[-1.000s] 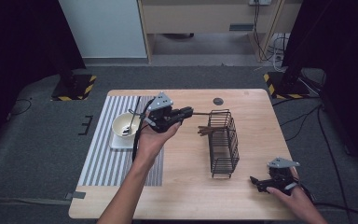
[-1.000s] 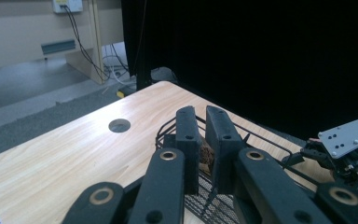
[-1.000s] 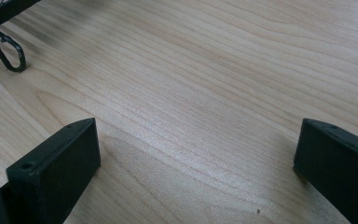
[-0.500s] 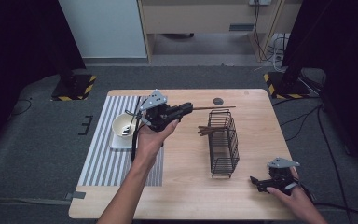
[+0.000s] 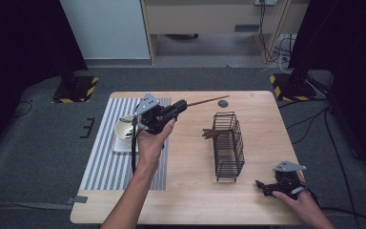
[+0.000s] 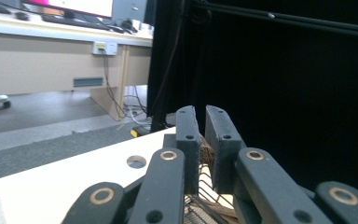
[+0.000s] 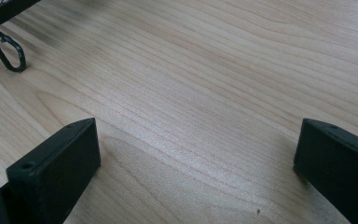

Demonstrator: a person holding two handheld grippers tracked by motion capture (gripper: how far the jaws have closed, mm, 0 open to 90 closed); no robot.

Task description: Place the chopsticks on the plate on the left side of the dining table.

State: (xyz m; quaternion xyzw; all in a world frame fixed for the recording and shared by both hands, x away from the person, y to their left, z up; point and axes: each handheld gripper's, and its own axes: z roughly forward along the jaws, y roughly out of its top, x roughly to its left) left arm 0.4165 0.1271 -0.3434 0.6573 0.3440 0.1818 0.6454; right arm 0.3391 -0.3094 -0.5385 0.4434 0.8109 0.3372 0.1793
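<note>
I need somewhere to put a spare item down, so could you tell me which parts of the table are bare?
Free: the wood between the striped mat and the wire basket, and the front edge left of the right tool. Crowded: the bowl corner of the mat.

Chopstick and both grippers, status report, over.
Left gripper shut on chopstick, raised over the table, tip toward wire basket. Right gripper open, resting by basket. Path clear.
</note>
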